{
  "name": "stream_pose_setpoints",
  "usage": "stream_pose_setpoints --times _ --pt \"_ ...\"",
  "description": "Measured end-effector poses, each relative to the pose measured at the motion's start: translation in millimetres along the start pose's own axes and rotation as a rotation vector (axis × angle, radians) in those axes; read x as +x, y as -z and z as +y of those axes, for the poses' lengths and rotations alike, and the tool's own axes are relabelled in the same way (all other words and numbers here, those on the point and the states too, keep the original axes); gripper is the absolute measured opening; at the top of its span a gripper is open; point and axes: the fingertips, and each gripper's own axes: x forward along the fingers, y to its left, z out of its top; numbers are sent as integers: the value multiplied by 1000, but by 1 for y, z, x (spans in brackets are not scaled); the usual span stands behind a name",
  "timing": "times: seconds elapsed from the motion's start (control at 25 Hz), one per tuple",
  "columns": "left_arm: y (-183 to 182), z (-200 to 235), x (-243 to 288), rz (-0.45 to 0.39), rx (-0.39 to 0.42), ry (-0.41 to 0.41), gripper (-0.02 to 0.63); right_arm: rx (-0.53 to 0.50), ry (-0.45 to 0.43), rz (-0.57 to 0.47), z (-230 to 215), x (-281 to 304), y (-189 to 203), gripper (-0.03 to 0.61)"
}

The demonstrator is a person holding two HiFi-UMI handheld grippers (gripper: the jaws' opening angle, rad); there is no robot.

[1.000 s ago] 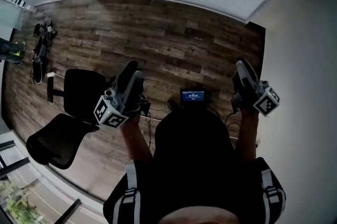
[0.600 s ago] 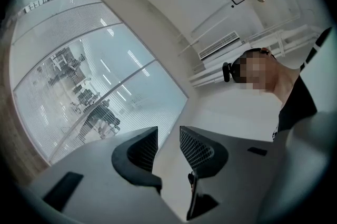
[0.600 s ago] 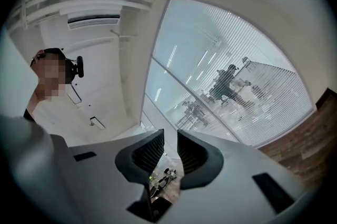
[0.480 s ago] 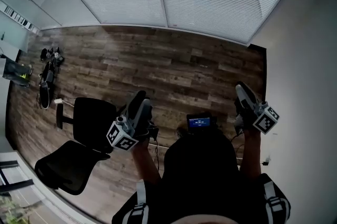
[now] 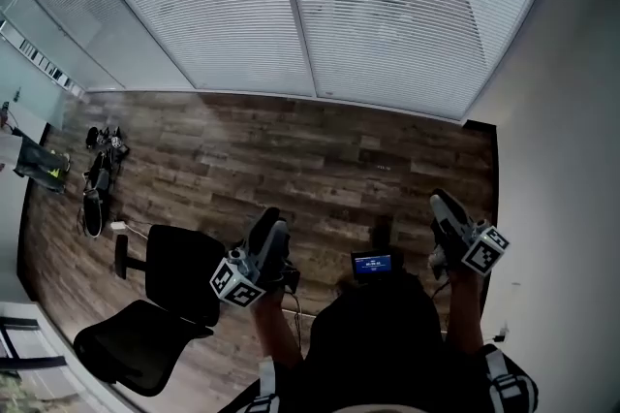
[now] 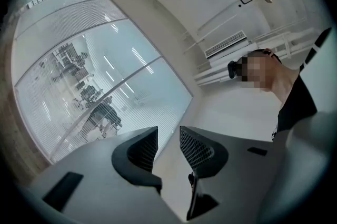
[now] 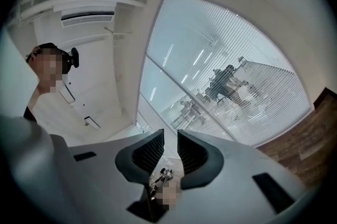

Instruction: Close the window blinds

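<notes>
White slatted window blinds (image 5: 320, 4) span the far wall, their slats tilted so that an office shows through. They also appear in the left gripper view (image 6: 79, 81) and the right gripper view (image 7: 237, 75). My left gripper (image 5: 273, 237) is held close to the body over the wooden floor, well short of the blinds; its jaws (image 6: 168, 133) stand apart with nothing between them. My right gripper (image 5: 444, 207) is raised on the right near the wall, its jaws (image 7: 170, 136) a narrow gap apart and empty. I cannot make out a cord or wand.
A black office chair (image 5: 155, 304) stands at the lower left beside my left arm. Dark gear and cables (image 5: 97, 188) lie on the wood floor (image 5: 320, 159) at the left. A white wall (image 5: 557, 159) runs along the right. A small lit screen (image 5: 370, 263) sits at my chest.
The head view has lifted, so the blinds fill more of the frame and both grippers sit lower in it. Both grippers keep the same jaw gap.
</notes>
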Motion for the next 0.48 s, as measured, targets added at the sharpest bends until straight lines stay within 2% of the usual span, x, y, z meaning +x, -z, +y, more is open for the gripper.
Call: stream_pose_setpoints --times 0.2,0.32,0.48 --pt "-10 39 46 27 44 -36 138 19 -39 14 -50 53 -17 83" --pt "-15 60 89 32 79 -50 138 18 -71 14 -77 88 -48 83" --pt "-7 86 150 35 91 -59 138 -48 -118 24 -104 125 -94 83"
